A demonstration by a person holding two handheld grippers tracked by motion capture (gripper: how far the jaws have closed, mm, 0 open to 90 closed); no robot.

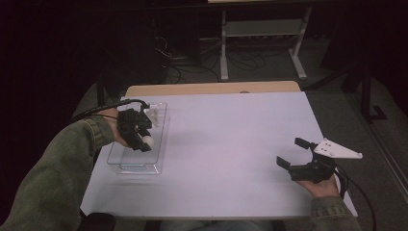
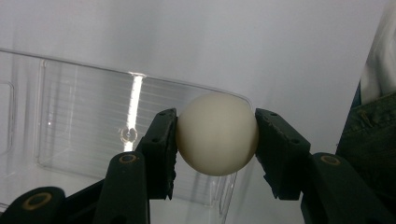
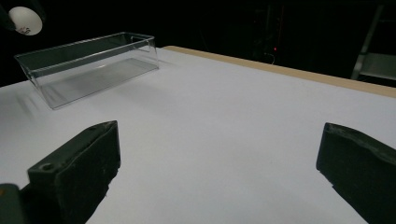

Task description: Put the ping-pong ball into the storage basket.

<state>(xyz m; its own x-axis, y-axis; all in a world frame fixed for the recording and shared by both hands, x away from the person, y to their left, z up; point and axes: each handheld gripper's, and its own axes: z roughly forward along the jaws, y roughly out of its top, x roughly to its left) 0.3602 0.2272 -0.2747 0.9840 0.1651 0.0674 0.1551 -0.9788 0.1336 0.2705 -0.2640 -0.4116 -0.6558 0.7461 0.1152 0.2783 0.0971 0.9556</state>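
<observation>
The left hand-held gripper [image 1: 143, 140] pinches a white ball [image 1: 147, 141] between its two black jaws; in the left gripper view the ball [image 2: 217, 134] sits squarely between the pads, one pad pressed against each side of it. Directly beneath this hand-held gripper lies a clear plastic bin [image 1: 137, 166], a long open-topped box resting on the white worktop [image 1: 226, 144]. The ball hangs above the bin's inside, clear of its floor, with the ribbed transparent bottom [image 2: 84, 121] showing behind and below the jaws. The person's green sleeve [image 1: 57, 173] leads back from that hand-held gripper.

The right hand-held gripper [image 1: 294, 153] rests low over the worktop, well apart from the bin, its jaws spread wide with nothing between them. Looking along it, the bin [image 3: 88, 65] stands far ahead and to the left, and the ball [image 3: 25, 19] is seen above the bin's near end.
</observation>
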